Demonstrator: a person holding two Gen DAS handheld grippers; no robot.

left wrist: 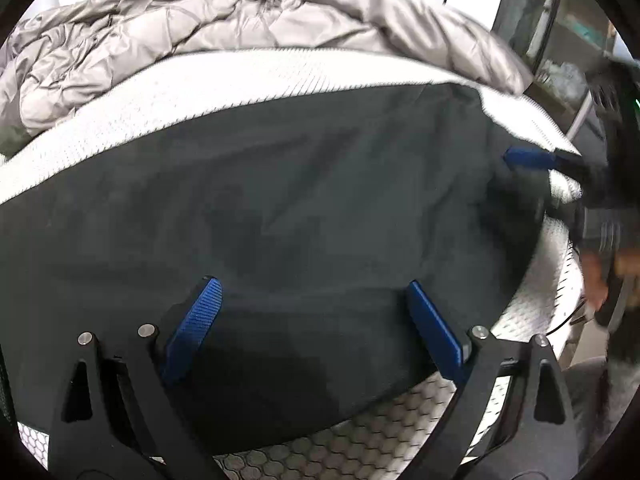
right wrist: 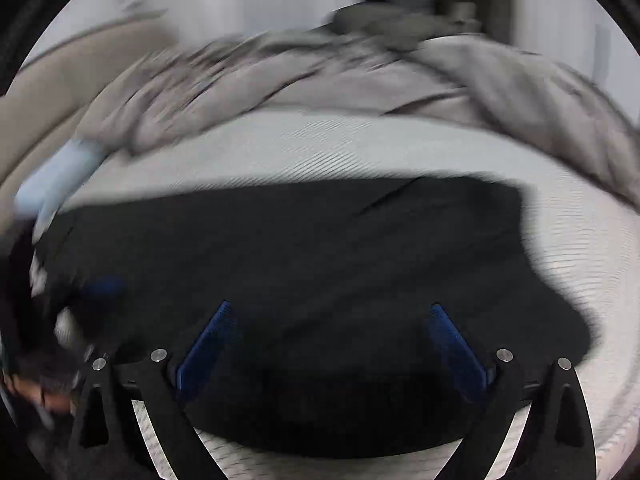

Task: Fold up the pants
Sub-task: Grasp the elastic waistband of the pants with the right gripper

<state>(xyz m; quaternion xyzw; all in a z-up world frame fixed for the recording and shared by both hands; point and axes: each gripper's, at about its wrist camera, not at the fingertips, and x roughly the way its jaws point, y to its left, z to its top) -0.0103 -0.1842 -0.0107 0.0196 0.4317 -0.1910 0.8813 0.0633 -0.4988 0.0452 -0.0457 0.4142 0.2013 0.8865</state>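
In the left wrist view, the dark charcoal fabric pants (left wrist: 280,208) lie spread in a broad, softly creased slab on the white mattress (left wrist: 168,92), whose cover shows a fine knit weave up top and a honeycomb pattern along the near edge. The pants' long axis runs left to right across the frame, their far edge straight along the mattress. The left gripper (left wrist: 314,292) hovers over the near part of the cloth, its ribbed blue pads spread wide apart, holding nothing. At the right edge the right gripper (left wrist: 528,158) shows one blue finger at the pants' corner. A rumpled grey quilted duvet (left wrist: 160,28) is heaped behind. In the right wrist view, blurred by motion, the pants (right wrist: 300,264) again stretch crosswise, and the right gripper (right wrist: 330,312) stands with its textured blue fingers wide apart above the cloth, gripping nothing.
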